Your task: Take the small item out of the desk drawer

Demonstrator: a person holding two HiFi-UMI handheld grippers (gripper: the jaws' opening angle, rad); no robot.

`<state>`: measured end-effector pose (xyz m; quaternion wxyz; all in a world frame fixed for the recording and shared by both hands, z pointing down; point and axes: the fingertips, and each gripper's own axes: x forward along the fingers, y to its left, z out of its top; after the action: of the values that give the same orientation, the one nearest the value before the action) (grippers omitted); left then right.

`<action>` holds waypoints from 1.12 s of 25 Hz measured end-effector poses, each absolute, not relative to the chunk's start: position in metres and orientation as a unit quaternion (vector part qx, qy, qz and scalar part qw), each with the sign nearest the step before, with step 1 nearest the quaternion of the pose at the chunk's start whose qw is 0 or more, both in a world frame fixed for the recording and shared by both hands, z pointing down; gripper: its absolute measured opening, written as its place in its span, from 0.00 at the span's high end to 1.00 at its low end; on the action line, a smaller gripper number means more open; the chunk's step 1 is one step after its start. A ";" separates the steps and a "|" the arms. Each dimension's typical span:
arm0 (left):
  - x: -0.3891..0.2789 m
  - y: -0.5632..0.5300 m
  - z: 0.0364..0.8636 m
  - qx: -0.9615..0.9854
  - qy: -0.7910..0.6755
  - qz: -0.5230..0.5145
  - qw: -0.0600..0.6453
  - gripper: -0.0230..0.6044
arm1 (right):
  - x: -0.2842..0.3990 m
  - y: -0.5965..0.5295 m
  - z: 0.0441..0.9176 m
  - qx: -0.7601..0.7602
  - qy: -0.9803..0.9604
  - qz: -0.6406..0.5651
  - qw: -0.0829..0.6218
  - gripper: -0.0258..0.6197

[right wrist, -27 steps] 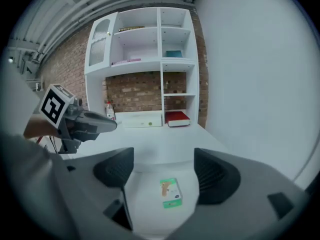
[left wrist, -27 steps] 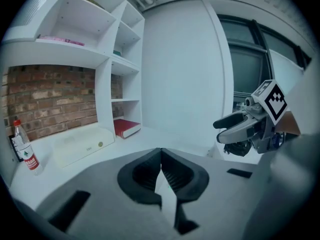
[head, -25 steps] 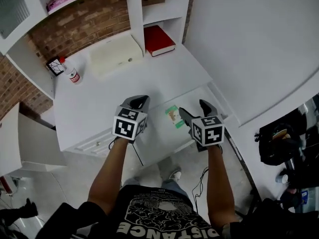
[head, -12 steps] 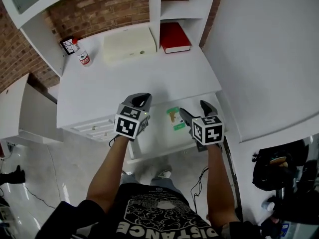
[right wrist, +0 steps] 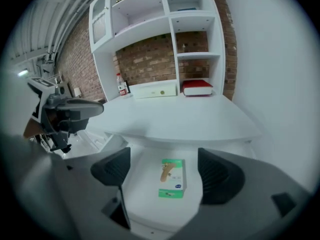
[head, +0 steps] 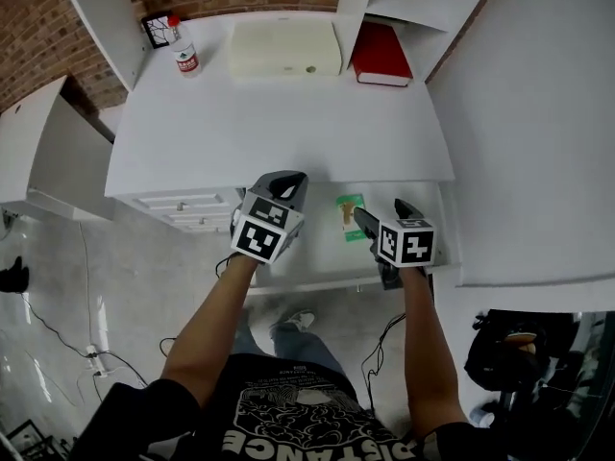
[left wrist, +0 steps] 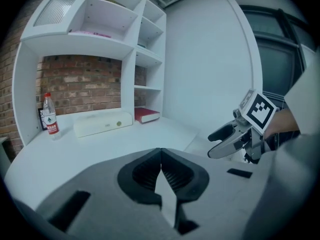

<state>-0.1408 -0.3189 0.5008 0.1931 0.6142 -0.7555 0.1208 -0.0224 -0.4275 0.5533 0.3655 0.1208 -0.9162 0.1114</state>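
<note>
A small green and white box [head: 350,216] lies flat on the floor of the open desk drawer [head: 317,280]. In the right gripper view the box [right wrist: 172,178] sits on the drawer floor below and ahead of my jaws, which touch nothing. My right gripper [head: 380,209] hovers over the drawer just right of the box, its jaws opening wider. My left gripper [head: 288,182] hangs over the drawer's left part at the desk edge, shut with nothing in it. Its fingertips [left wrist: 160,150] meet.
On the white desk top [head: 279,133] at the back stand a water bottle [head: 183,54], a flat cream box [head: 283,48] and a red book [head: 381,54]. Small closed drawers [head: 187,209] are left of the open one. A white wall runs along the right.
The head view has swung so the desk sits squarer in the picture. Both grippers stay over the open drawer, and the right jaws stand slightly wider.
</note>
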 end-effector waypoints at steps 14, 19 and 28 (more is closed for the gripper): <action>-0.134 -0.307 0.573 0.606 -0.754 0.100 0.235 0.95 | -0.045 -0.423 0.648 0.098 -0.886 0.117 0.438 0.29; -0.127 -0.313 0.612 0.603 -0.747 0.093 0.264 0.95 | -0.049 -0.431 0.680 0.102 -0.874 0.119 0.460 0.29; -0.132 -0.309 0.641 0.597 -0.743 0.099 0.284 0.95 | -0.047 -0.441 0.730 0.108 -0.852 0.131 0.495 0.24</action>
<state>-0.1317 -0.3090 0.6414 0.2842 0.5974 -0.7434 0.0987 -0.0474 -0.4405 0.7297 0.4945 0.1084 -0.8523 0.1311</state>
